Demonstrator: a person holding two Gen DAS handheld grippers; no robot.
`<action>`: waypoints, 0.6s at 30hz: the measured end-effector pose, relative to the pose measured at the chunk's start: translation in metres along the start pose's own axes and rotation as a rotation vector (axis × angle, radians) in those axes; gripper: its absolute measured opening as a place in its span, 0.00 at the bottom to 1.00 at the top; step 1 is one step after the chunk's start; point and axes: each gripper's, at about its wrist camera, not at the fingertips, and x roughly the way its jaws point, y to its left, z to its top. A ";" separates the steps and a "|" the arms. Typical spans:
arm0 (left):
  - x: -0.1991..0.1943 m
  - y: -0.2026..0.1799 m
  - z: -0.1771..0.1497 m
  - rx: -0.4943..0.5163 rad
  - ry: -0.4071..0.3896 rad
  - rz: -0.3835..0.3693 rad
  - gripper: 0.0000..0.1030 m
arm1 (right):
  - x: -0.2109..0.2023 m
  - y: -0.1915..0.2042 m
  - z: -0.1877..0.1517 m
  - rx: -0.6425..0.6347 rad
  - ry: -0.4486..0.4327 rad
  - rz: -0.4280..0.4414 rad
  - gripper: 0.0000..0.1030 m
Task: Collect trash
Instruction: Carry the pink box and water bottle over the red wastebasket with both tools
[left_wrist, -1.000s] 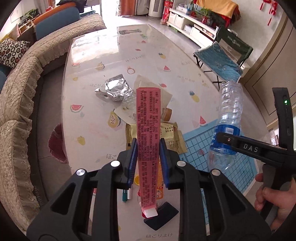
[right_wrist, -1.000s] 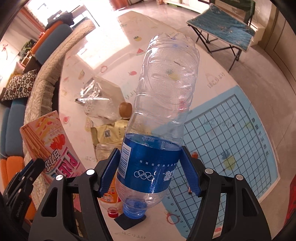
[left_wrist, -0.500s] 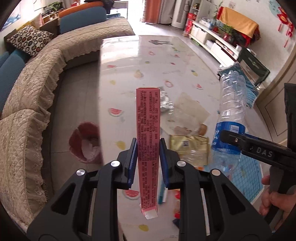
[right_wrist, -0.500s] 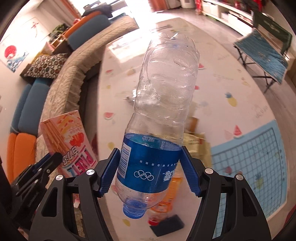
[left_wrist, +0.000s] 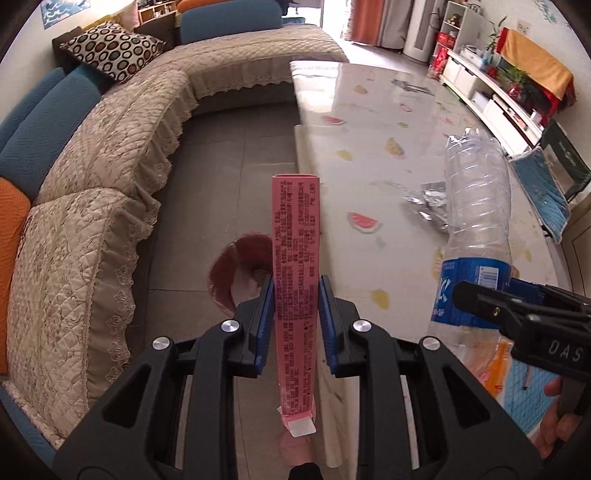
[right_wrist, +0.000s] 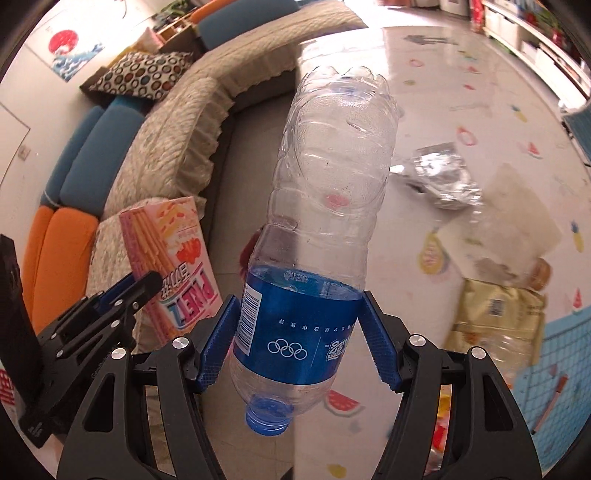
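My left gripper (left_wrist: 295, 291) is shut on a tall pink snack box (left_wrist: 295, 236), held upright over the floor beside the table edge. Behind the box a dark red bin (left_wrist: 232, 266) with a light liner stands on the grey floor. My right gripper (right_wrist: 299, 325) is shut on an empty clear plastic bottle (right_wrist: 332, 177) with a blue label, cap end toward the camera. The bottle (left_wrist: 476, 221) and right gripper (left_wrist: 517, 310) show at the right of the left wrist view. The pink box (right_wrist: 173, 258) and left gripper (right_wrist: 122, 295) appear at the left of the right wrist view.
The fruit-print table (left_wrist: 388, 122) carries crumpled foil (right_wrist: 439, 177), a paper sheet (right_wrist: 506, 218), a yellow packet (right_wrist: 498, 314) and a blue grid mat (right_wrist: 554, 365). A beige sofa (left_wrist: 92, 206) curves along the left, across a strip of grey floor (left_wrist: 229, 147).
Both grippers have swung left off the table toward the floor and sofa, carrying the box and the bottle. The red bin now sits just behind the box.
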 end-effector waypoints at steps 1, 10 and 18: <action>0.004 0.006 0.001 -0.004 0.002 0.002 0.21 | 0.006 0.006 -0.001 -0.002 0.006 0.007 0.65; 0.051 0.064 0.006 -0.032 0.005 0.033 0.21 | 0.087 0.064 0.013 -0.058 0.096 0.017 0.65; 0.094 0.099 0.009 -0.064 0.036 0.065 0.21 | 0.162 0.090 0.020 -0.109 0.189 -0.023 0.65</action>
